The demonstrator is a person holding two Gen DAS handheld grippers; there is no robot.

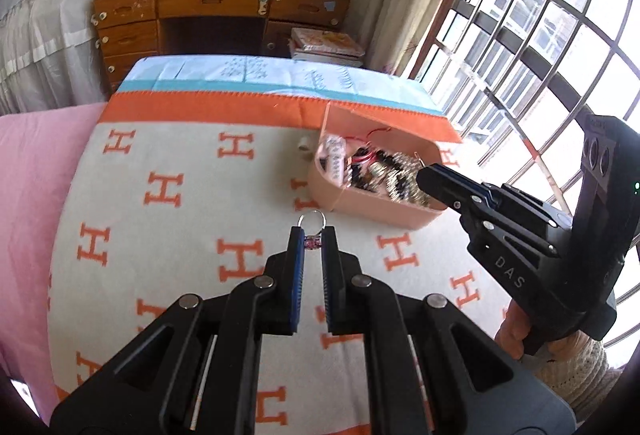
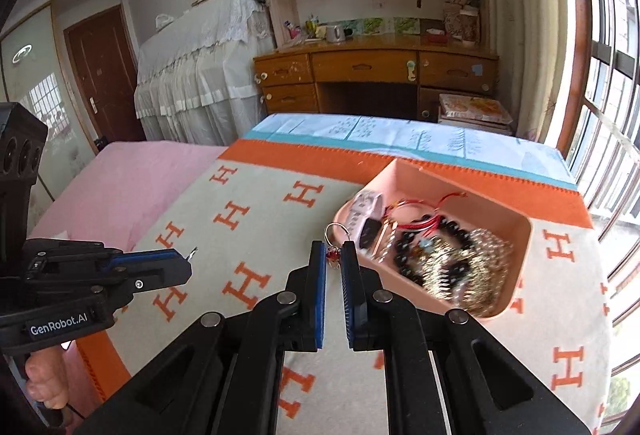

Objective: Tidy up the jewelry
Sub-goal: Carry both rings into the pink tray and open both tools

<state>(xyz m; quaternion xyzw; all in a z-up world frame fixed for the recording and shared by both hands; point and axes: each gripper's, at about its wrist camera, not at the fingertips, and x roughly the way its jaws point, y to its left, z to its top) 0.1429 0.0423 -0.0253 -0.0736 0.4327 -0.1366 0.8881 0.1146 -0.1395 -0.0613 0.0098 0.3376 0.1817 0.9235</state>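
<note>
Ahead-right of right gripper (image 2: 334, 255), clamped on red-charm ring (image 2: 333, 231): pink tray (image 2: 520, 263), nearer than left gripper (image 1: 313, 242), clamping pink-stone ring (image 1: 313, 220).

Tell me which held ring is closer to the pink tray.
The ring in the right tongs, beside the pink tray; the left tongs' ring is farther.

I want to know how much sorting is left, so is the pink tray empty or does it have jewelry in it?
Not empty. The pink tray holds a heap of dark beads, gold chains and red cord.
</note>
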